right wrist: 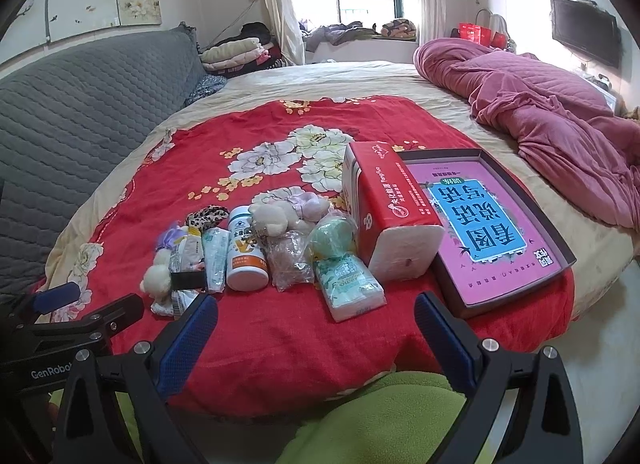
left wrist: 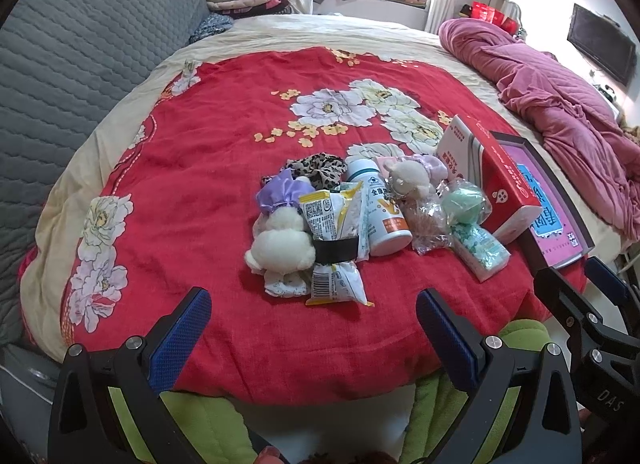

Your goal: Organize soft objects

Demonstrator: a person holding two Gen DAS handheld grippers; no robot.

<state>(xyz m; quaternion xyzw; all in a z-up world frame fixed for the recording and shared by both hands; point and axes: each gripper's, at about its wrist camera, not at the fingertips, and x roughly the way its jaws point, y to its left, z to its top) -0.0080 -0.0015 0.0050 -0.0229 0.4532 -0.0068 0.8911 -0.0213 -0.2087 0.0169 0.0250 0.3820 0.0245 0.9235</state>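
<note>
A pile of small items lies on the red flowered blanket (left wrist: 200, 184). It holds a white plush toy (left wrist: 280, 244) with a purple bow, a second cream plush (left wrist: 408, 178), a leopard scrunchie (left wrist: 320, 168), a snack packet (left wrist: 332, 240), a white bottle (left wrist: 382, 212), a green tissue pack (left wrist: 480, 248) and a crinkly clear bag (left wrist: 428, 224). My left gripper (left wrist: 314, 328) is open and empty, in front of the pile. My right gripper (right wrist: 316, 328) is open and empty, in front of the tissue pack (right wrist: 352, 280) and the bottle (right wrist: 246, 256).
A red tissue box (right wrist: 388, 204) stands beside a dark tray (right wrist: 560, 248) holding a pink book, right of the pile. A pink quilt (right wrist: 540, 112) is bunched at the far right. A grey headboard (left wrist: 60, 84) runs along the left. Green fabric (right wrist: 380, 416) lies below the grippers.
</note>
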